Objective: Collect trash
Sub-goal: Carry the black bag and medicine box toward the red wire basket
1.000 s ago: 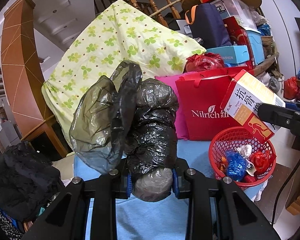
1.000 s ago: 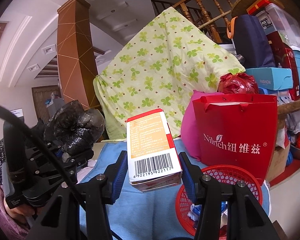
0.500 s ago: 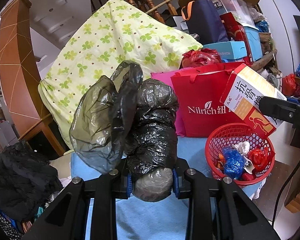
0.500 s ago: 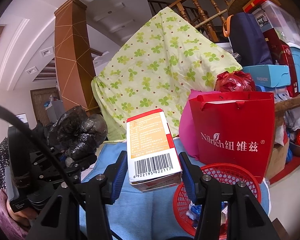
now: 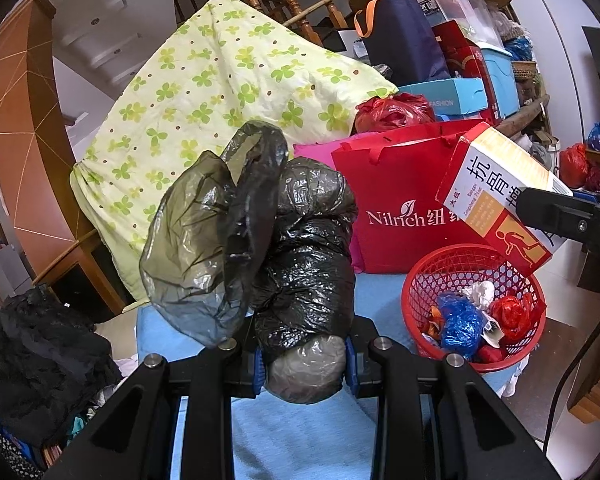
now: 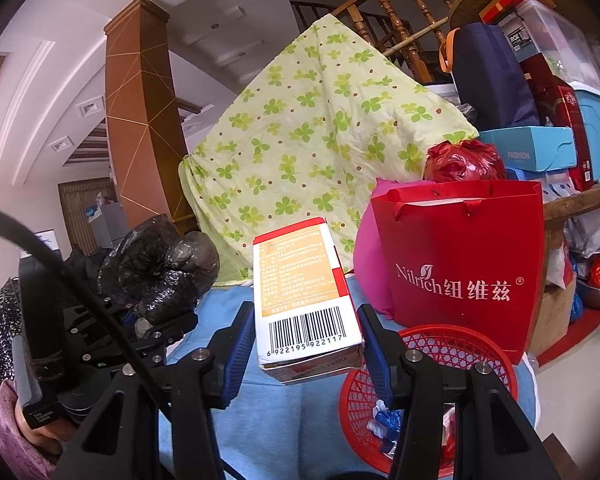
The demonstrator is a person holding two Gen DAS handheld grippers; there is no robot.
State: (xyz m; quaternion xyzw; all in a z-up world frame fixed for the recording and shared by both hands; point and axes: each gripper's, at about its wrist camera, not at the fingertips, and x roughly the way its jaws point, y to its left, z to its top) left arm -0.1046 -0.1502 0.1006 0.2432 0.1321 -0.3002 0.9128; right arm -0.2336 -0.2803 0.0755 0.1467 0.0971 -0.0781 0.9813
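My left gripper [image 5: 305, 362] is shut on a crumpled black plastic bag [image 5: 300, 248] and holds it upright above the blue cloth [image 5: 300, 432]. It also shows at the left of the right wrist view [image 6: 156, 268]. My right gripper [image 6: 305, 344] is shut on a white and orange medicine box [image 6: 300, 300], held above the left rim of the red mesh basket [image 6: 420, 340]. In the left wrist view the box [image 5: 496, 192] hangs over the basket [image 5: 432, 276], which holds several crumpled wrappers.
A red Nilrich paper bag [image 5: 400, 200] and a pink bag [image 6: 366, 256] stand behind the basket. A clover-print quilt [image 5: 220, 92] is draped at the back. Stacked boxes and bins [image 5: 472, 60] fill the right. Dark clothes [image 5: 32, 360] lie at the left.
Both grippers keep their hold. The left wrist view has shifted slightly, so the basket and red bag sit a little further left and lower in it.
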